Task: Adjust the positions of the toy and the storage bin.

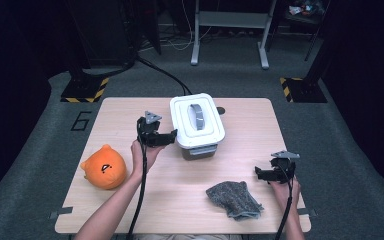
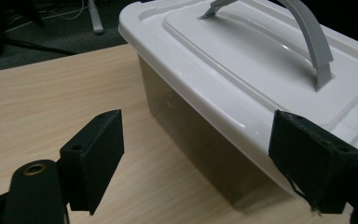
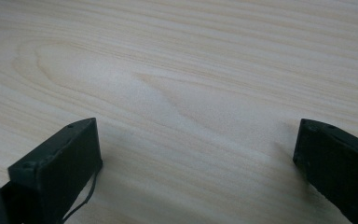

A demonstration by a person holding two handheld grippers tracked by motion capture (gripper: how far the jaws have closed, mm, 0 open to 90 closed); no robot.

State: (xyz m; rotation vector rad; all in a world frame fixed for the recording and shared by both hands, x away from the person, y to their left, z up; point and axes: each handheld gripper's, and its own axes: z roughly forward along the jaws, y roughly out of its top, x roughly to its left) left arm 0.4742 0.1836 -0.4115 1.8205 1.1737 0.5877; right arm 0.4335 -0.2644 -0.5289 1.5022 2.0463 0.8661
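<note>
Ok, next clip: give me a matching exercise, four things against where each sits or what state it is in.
Things:
1. storage box
2. plush toy
3. grey cloth
4. left gripper

Places or states:
a. crumpled near the table's front edge
b. lid on, handle lying flat
c. jaws open beside the box's rim
d. orange, at the table's left side

Pairs: 1-b, 2-d, 3-a, 4-c

box (image 1: 198,122) centre-back | plush (image 1: 104,167) left | cloth (image 1: 233,199) front-right
</note>
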